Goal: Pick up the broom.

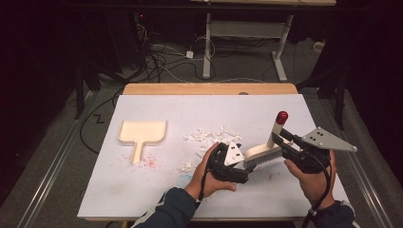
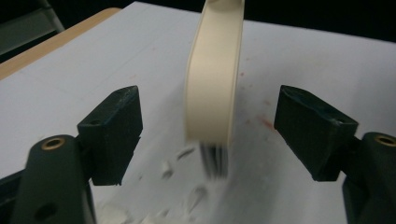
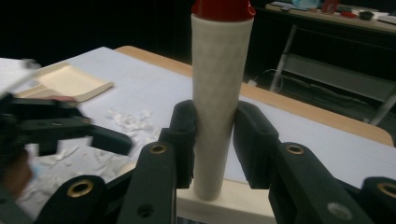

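So the right gripper (image 1: 286, 140) has its jaws clenched on the brush (image 1: 264, 151), pinching the cream handle low down near where it meets the brush head. In the right gripper view the handle (image 3: 218, 102) stands straight up between the two black jaws, red cap (image 3: 222, 8) at the top, and both jaws press against its sides.

The left gripper (image 1: 227, 161) sits just beside the brush head at the front of the desk (image 1: 157, 185). Its jaws are released, spread wide, and in the left gripper view the brush head (image 2: 212, 88) hangs edge-on in the gap between them, touching neither jaw. The dark bristles (image 2: 215, 161) under it are blurred.

Bits of white paper scrap (image 1: 209, 136) are scattered on the white sheet just behind and left of the left gripper. The cream dustpan (image 1: 141, 134) lies flat well off to the left, handle pointing toward the person, with some reddish specks (image 1: 148, 162) on the sheet by its handle.
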A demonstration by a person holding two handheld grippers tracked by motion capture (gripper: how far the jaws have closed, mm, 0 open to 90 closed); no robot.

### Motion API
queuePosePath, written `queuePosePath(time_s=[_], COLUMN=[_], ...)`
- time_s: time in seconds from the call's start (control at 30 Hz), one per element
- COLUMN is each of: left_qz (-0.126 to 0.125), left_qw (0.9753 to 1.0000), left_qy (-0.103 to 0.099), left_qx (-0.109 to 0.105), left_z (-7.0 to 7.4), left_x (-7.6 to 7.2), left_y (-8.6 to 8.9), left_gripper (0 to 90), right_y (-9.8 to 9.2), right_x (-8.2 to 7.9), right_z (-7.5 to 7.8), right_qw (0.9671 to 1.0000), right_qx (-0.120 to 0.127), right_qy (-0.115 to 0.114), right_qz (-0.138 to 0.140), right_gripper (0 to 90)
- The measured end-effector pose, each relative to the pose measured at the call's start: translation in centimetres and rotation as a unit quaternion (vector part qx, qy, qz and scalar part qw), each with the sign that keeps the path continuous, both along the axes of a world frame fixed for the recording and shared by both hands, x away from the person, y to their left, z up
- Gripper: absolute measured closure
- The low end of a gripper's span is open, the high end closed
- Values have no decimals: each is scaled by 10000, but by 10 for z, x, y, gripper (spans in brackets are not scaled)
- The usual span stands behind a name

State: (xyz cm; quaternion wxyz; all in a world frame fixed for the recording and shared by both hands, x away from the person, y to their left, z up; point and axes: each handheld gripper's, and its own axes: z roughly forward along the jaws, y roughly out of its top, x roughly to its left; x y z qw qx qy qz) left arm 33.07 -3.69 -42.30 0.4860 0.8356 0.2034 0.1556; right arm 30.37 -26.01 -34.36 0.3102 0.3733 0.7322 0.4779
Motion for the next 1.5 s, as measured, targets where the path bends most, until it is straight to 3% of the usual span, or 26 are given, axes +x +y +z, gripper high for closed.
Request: queuePosePath(time_s=[0.03, 0.1, 0.2, 0.3, 0.37, 0.47, 0.57, 0.7, 0.8, 0.83, 0.87, 0.9, 0.93, 0.97, 1.0, 1.03, 1.07, 1.13, 1.2, 1.23, 1.27, 1.3, 1.37, 1.43, 1.5], left_qz=[14, -34, -320, -464, -490, -756, -941, -1074, -1278, -1278, -1333, -1386, -1543, -1543, -1657, -1733, -1733, -1902, -2030, -2030, -2006, -1999, -2030, -2051, -1912], left_qw=[10000, 9999, 9988, 9977, 9978, 9966, 9951, 9941, 9914, 9914, 9906, 9898, 9873, 9873, 9851, 9837, 9837, 9805, 9779, 9779, 9784, 9785, 9779, 9775, 9806], left_qy=[11, 37, 159, 205, 170, 185, 206, 162, 234, 234, 234, 255, 270, 270, 314, 339, 339, 381, 414, 414, 424, 450, 459, 431, 374], left_qx=[-51, -107, -339, -439, -402, -275, -206, -11, 154, 154, 187, 201, 280, 280, 326, 332, 332, 304, 290, 290, 246, 222, 210, 219, 229], left_z=[2, 3, 6, 11, 13, 18, 20, 21, 20, 20, 19, 18, 17, 17, 16, 15, 15, 13, 12, 12, 11, 11, 10, 9, 8], left_x=[0, 0, 0, -2, -3, -9, -14, -21, -31, -31, -33, -36, -41, -41, -46, -47, -47, -51, -51, -51, -49, -48, -46, -46, -45], left_y=[-5, -6, 1, 10, 12, 25, 37, 48, 65, 65, 69, 72, 79, 79, 84, 87, 87, 94, 97, 97, 98, 99, 100, 100, 100], left_gripper=[264, 310, 458, 628, 638, 645, 646, 647, 647, 646, 646, 646, 646, 646, 646, 646, 646, 645, 645, 644, 643, 643, 643, 639, 602], right_y=[4, 9, 15, 17, 18, 18, 20, 25, 31, 34, 34, 37, 42, 42, 47, 49, 51, 55, 60, 60, 65, 66, 68, 69, 68], right_x=[-6, -10, -19, -24, -25, -27, -28, -28, -29, -29, -29, -28, -27, -27, -25, -23, -22, -20, -18, -18, -15, -15, -13, -14, -13], right_z=[3, 7, 11, 14, 16, 17, 16, 10, 0, -6, -6, -11, -20, -20, -29, -32, -36, -44, -52, -52, -59, -61, -62, -63, -64], right_qw=[9998, 9997, 9991, 9986, 9982, 9962, 9916, 9812, 9677, 9610, 9610, 9563, 9482, 9482, 9386, 9337, 9301, 9195, 9123, 9123, 9040, 9048, 8992, 9023, 9003], right_qx=[21, -38, -19, -28, 42, 65, -101, -487, -843, -985, -985, -1076, -1263, -1263, -1405, -1448, -1472, -1490, -1630, -1630, -1532, -1461, -1362, -1301, -1264], right_qy=[-123, -79, -123, -160, -160, -188, -323, -226, -35, 82, 82, 175, 362, 362, 566, 700, 742, 900, 976, 976, 1113, 1114, 1116, 1111, 1172], right_qz=[123, 242, 409, 503, 581, 851, 1250, 1856, 2376, 2581, 2581, 2712, 2893, 2893, 3099, 3200, 3281, 3523, 3627, 3627, 3834, 3841, 4004, 3956, 3998], right_gripper=[704, 704, 703, 703, 702, 699, 654, 532, 456, 438, 438, 408, 351, 351, 306, 296, 305, 323, 349, 349, 360, 391, 453, 548, 609])
